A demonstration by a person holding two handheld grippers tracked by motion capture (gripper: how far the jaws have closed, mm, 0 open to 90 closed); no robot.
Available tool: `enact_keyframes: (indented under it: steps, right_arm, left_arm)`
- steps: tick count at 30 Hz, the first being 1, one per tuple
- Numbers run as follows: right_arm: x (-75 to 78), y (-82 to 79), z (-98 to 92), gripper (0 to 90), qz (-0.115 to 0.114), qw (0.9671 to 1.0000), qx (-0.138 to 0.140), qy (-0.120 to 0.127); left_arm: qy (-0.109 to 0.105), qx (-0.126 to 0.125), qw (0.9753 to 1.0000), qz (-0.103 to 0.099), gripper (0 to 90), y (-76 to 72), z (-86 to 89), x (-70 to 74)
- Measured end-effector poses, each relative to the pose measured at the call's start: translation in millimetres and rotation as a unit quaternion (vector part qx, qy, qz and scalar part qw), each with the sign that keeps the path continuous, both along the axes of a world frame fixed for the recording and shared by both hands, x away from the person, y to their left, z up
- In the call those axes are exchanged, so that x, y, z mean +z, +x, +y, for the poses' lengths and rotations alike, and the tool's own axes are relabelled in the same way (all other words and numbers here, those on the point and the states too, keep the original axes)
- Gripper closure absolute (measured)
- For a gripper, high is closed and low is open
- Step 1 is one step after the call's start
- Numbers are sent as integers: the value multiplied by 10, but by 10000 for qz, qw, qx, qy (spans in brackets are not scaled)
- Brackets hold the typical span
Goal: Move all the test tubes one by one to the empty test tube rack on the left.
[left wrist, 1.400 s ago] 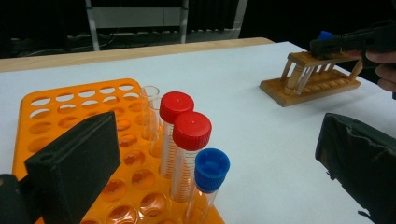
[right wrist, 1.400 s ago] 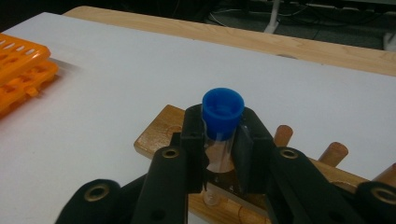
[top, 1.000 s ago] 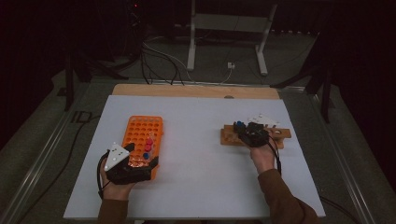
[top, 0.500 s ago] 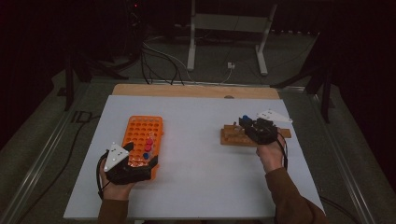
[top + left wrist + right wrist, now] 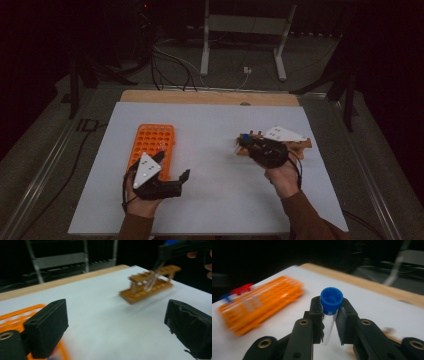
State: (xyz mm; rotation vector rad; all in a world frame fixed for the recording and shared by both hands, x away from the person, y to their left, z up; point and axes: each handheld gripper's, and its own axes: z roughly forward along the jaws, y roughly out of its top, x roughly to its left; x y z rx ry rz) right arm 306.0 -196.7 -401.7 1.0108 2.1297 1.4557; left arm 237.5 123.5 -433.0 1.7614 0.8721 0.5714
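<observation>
1. My left hand [image 5: 141, 200] comes in from the bottom of the high view in a brown sleeve [image 5: 135, 227], wrapped around the black two-jaw left gripper [image 5: 181, 180] with the grey three-cornered plate [image 5: 146, 169] on top.
2. That gripper lies low and points to the right; in the left gripper view its two black jaws stand wide apart with nothing between them.
3. My right hand [image 5: 284, 178] reaches forward from a brown-sleeved forearm [image 5: 305, 215], gripping the black two-jaw right gripper [image 5: 243, 143], which points left.
4. In the right gripper view its jaws are closed on a clear tube with a blue cap [image 5: 331, 302], held just under the cap.
</observation>
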Motion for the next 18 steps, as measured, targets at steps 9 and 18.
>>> enact_keyframes:
  steps: [9, 18]
  right_arm:
    - [-4, -326, 532, 767, 176, 9916, 1284, -61]
    - [-19, -415, 661, 615, 231, 9857, 1666, -53]
  left_arm:
    - [223, -886, 9956, 223, 446, 107, -434, -31]
    - [375, -1173, 9923, 113, 776, -45, -354, -87]
